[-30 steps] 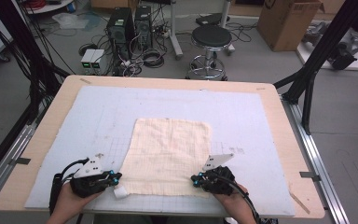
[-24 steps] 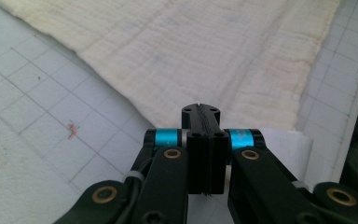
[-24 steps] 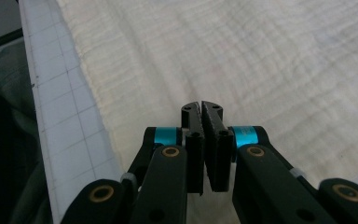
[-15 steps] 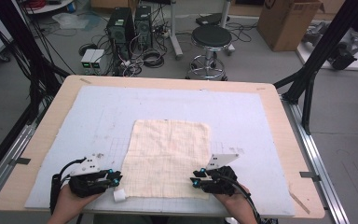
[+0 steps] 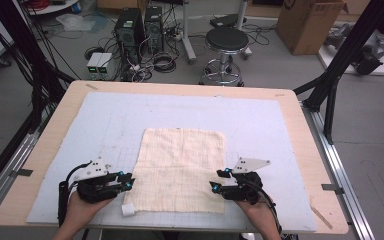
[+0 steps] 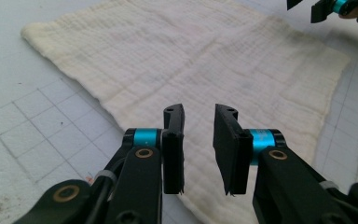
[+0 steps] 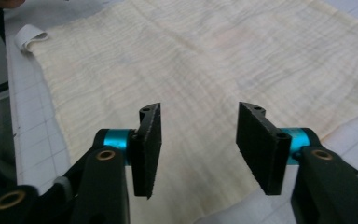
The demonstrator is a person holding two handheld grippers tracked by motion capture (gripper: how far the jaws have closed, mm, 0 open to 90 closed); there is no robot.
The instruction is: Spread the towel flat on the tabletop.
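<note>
Beyond our wooden table (image 5: pixel 300 125) with its pale grid mat (image 5: pixel 270 120), grey floor, black round stool (image 5: pixel 227 40), computer towers (image 5: pixel 139 24), tangled cables (image 5: pixel 155 60), cardboard box (image 5: pixel 307 22)

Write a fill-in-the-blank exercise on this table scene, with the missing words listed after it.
1. The cream cloth lies spread ____ on the pale grid mat.
2. The left gripper has its jaws ____, with nothing between them.
3. The right gripper points at the cloth's ____ edge, the one closest to the person.
4. A small white tag curls at the cloth's near-____ corner in the high view.

Missing words: flat; open; near; left
</note>
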